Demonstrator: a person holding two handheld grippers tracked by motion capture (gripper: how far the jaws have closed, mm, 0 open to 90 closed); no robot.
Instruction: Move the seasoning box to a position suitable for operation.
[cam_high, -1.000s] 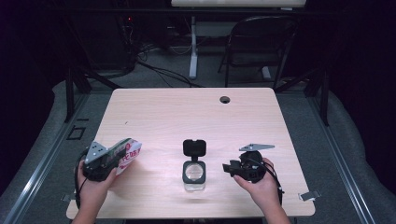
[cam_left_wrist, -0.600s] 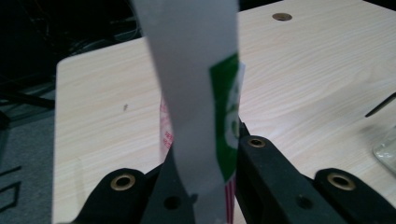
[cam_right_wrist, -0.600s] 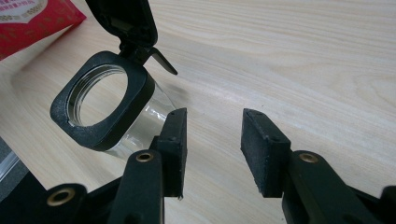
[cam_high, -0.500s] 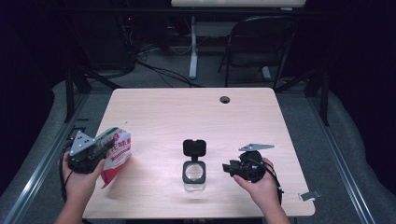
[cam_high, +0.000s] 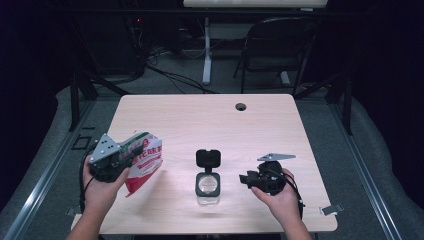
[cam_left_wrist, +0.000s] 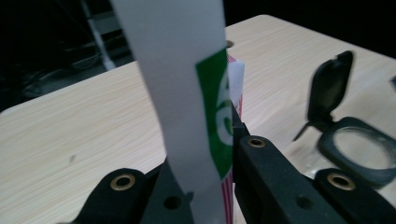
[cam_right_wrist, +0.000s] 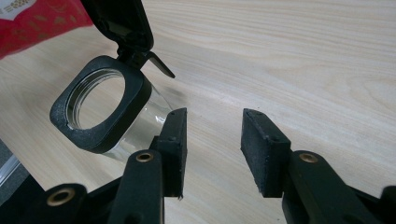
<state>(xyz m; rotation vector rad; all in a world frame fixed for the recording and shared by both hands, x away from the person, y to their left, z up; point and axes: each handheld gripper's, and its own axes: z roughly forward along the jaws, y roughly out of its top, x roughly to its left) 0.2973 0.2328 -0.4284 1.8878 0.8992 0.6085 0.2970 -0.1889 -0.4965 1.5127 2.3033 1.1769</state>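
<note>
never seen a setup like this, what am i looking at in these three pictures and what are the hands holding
A person at a wooden table holds a hand-held two-jaw gripper in each hand. One picture comes from a camera above the table; the other two come from cameras riding on each gripper, looking along its black jaws. The left gripper is shut on a red, white and green packet, lifted off the table. The right gripper is open and holds nothing, beside a clear jar with a black flip lid standing open.

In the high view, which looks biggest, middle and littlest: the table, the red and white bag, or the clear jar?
1. Table, by far the largest.
2. Red and white bag, held up off the table, so slightly nearer the camera.
3. Clear jar, smallest, even counting its open black lid.
</note>
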